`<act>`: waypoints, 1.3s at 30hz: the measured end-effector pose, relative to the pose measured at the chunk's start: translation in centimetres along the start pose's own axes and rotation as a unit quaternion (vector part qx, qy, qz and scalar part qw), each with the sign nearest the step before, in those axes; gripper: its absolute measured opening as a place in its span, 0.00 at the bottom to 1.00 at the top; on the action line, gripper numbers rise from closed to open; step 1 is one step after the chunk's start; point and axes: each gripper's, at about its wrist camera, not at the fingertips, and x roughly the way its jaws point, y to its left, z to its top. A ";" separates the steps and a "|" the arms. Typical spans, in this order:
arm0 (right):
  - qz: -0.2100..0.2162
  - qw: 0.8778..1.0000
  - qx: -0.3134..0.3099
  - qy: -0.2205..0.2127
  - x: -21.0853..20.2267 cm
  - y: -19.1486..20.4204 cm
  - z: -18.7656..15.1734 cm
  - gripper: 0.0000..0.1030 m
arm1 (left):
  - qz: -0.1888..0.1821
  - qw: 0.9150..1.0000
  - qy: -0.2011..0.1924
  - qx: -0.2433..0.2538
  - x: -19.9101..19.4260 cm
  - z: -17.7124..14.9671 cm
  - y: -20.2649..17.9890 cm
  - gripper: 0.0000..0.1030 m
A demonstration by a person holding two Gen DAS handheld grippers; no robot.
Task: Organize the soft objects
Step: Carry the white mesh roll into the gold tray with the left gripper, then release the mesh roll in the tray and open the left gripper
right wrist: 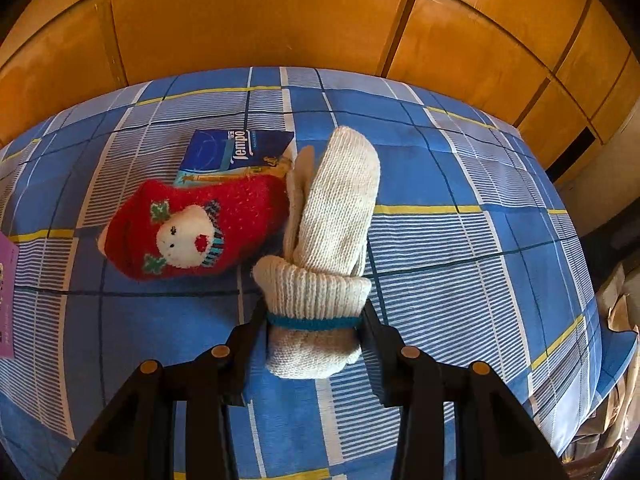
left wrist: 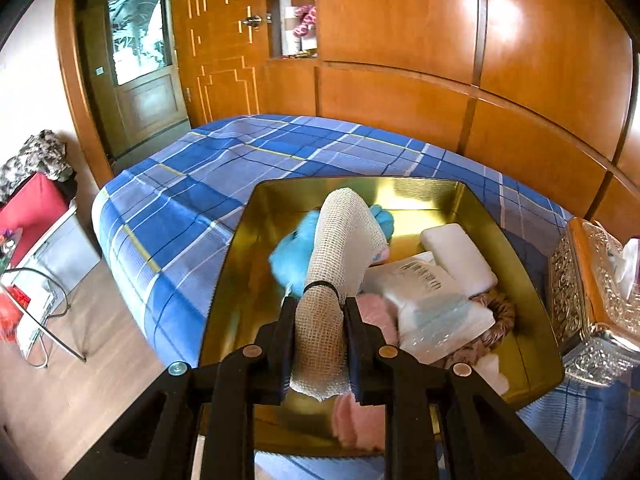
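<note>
left gripper (left wrist: 320,320) jaws pinch the gauze roll (left wrist: 340,248) over the gold tin (left wrist: 500,216); right gripper (right wrist: 314,336) jaws clamp the cream sock (right wrist: 332,216). released too early, the springy gauze roll could bounce over the rim.

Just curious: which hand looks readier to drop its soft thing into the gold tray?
Probably the left: its gripper holds the gauze roll right above the gold tray. The right gripper holds a white sock, no tray in view.
</note>
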 end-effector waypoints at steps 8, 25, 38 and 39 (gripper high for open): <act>0.007 1.000 0.013 0.007 0.3 -0.3 0.0 0.41 | -0.005 1.000 -0.015 -0.003 -1.6 -1.3 0.5 0.22; -0.008 1.000 -0.002 0.000 0.2 0.1 -0.1 0.41 | -0.004 1.000 -0.015 0.017 -1.5 -2.0 -0.6 0.24; -0.011 1.000 -0.006 -0.001 0.1 0.2 -0.1 0.41 | -0.011 1.000 0.025 -0.015 2.9 -0.6 1.1 0.66; -0.011 1.000 -0.007 -0.001 0.1 0.2 -0.1 0.41 | -0.012 0.999 0.020 -0.024 2.7 -0.6 1.5 0.69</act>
